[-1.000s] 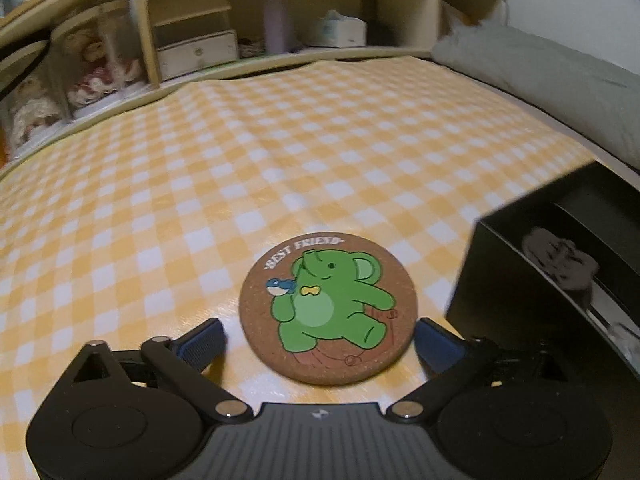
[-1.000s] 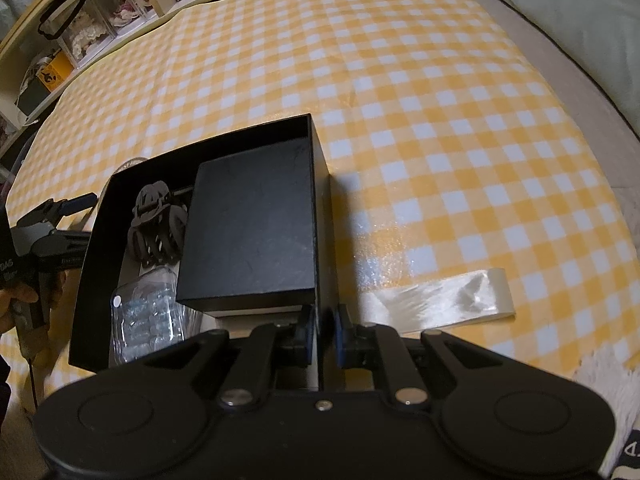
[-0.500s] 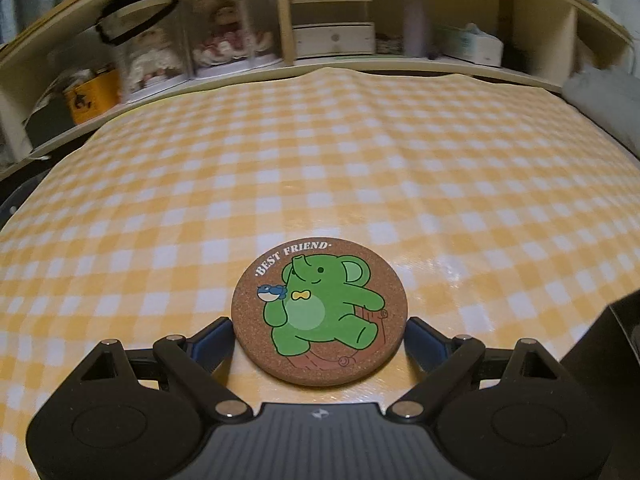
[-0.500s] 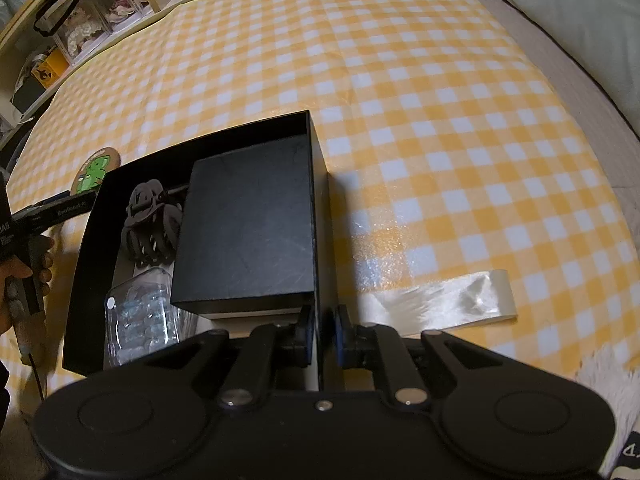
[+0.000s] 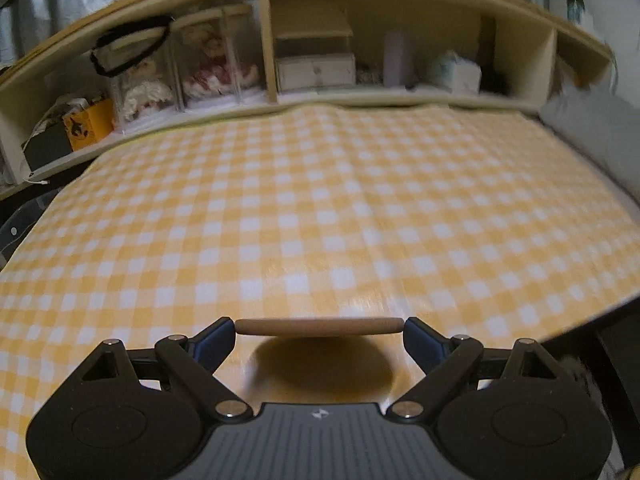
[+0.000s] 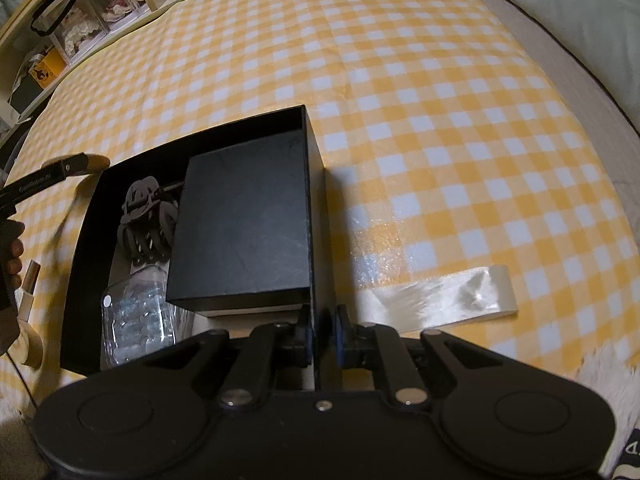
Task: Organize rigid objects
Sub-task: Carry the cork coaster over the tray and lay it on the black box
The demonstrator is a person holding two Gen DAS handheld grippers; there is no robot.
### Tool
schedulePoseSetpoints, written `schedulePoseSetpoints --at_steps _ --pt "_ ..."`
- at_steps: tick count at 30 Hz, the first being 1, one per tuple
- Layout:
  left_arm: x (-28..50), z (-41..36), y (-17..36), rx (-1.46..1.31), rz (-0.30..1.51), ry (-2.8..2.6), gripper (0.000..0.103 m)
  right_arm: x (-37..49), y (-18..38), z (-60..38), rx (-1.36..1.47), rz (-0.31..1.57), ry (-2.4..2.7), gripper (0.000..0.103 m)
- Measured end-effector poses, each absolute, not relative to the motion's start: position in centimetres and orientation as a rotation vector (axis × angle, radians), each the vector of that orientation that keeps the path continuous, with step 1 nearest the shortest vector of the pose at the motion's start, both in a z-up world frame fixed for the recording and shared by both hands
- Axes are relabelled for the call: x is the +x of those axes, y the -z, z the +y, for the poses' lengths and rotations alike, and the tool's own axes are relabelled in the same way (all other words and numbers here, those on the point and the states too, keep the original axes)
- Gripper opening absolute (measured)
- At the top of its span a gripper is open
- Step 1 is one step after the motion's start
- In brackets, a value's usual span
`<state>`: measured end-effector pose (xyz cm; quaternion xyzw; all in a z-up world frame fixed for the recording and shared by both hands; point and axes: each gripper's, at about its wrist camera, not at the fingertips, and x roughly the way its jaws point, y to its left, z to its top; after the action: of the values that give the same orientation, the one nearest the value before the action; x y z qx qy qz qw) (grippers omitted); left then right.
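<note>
In the left wrist view, the left gripper (image 5: 319, 330) is holding the cork coaster (image 5: 319, 327) edge-on at the lower centre of the frame. Its jaws have just been closing a little and are now pressing on the two opposite rims of the disc, with the blue pads (image 5: 214, 340) touching its ends. The coaster is hanging clear above the yellow-checked cloth (image 5: 320, 208), and a dark round shadow is lying on the cloth right beneath it. A wooden shelf unit (image 5: 312, 60) is running across the top of the frame, blurred, with boxes and doll cases in its compartments.

In the right wrist view, the right gripper (image 6: 322, 338) is sitting at the lower centre with its jaws nearly together, clamping the thin right-hand wall of the open black box (image 6: 318, 200). Inside the box, a smaller black box (image 6: 244, 232) is filling the right part, a dark hair claw (image 6: 146, 216) is lying at the upper left, and a clear plastic pack (image 6: 136, 320) is lying at the lower left. A strip of shiny clear film (image 6: 440, 300) is lying flat on the cloth just right of the box. At the left edge of this frame a hand (image 6: 12, 256) is showing, with the coaster's tan rim just beyond the box's upper-left corner.
</note>
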<state>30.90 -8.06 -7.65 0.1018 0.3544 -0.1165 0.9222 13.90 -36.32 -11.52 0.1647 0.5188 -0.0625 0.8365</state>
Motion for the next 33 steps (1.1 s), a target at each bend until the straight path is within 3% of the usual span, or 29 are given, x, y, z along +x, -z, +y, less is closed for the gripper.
schedulePoseSetpoints --at_steps 7,12,33 --pt "30.2 -8.2 10.3 0.301 0.945 0.268 0.091 13.6 11.3 -36.4 0.355 1.095 0.128 0.011" --pt "29.8 -8.4 11.0 0.349 0.883 0.287 0.099 13.5 10.9 -36.5 0.358 1.085 0.124 0.011" --pt "29.2 -7.8 10.8 0.235 0.774 0.211 0.098 13.3 10.9 -36.1 0.344 1.075 0.129 0.009"
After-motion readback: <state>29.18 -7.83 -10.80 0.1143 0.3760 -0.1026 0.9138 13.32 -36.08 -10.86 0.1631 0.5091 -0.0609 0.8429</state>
